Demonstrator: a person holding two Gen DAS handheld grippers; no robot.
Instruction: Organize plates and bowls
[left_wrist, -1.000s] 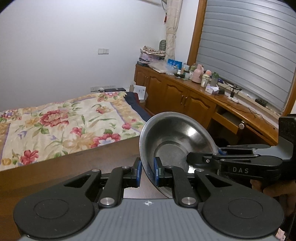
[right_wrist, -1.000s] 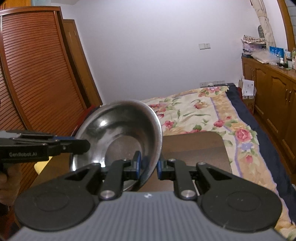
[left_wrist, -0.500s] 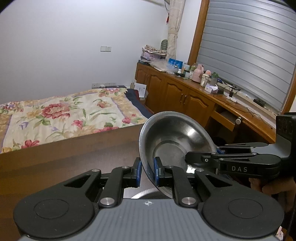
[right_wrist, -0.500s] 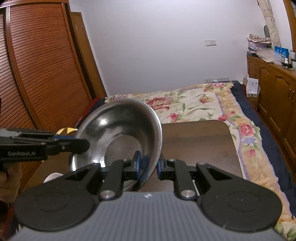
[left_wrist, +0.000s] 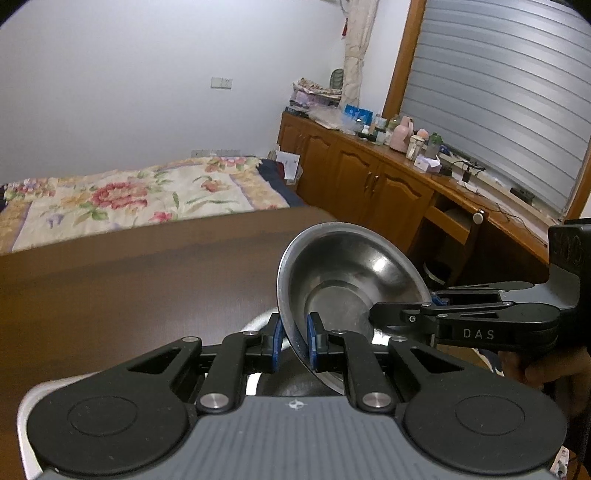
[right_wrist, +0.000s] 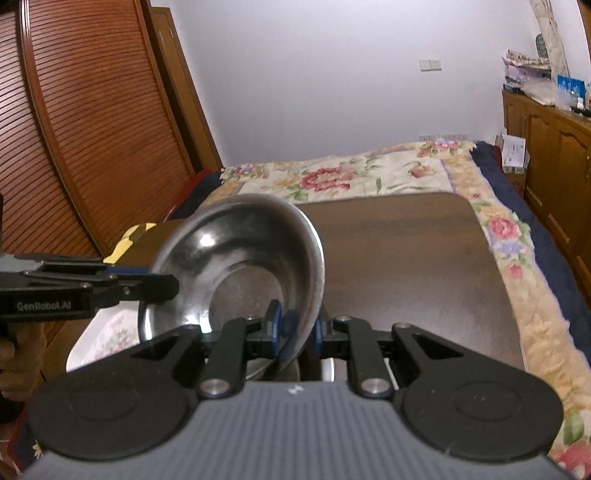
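your left gripper (left_wrist: 294, 343) is clamped on one rim of the steel bowl (left_wrist: 347, 273), held tilted above the dark bench (right_wrist: 406, 266); your right gripper (right_wrist: 295, 334) pinches the opposite rim, above more dishes, partly hidden.

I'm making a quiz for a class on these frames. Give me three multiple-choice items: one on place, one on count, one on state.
1. Where does the left claw grip the round stainless steel bowl?
A rim
B base
C nowhere

2. How many claws hold the bowl?
A none
B one
C two

3. How does the bowl sit?
A flat on the dark wooden table
B tilted, held up
C upside down

Key:
1 A, blue pads pinch the rim.
2 C, the right claw clamps the rim too.
3 B, its inside faces the cameras.
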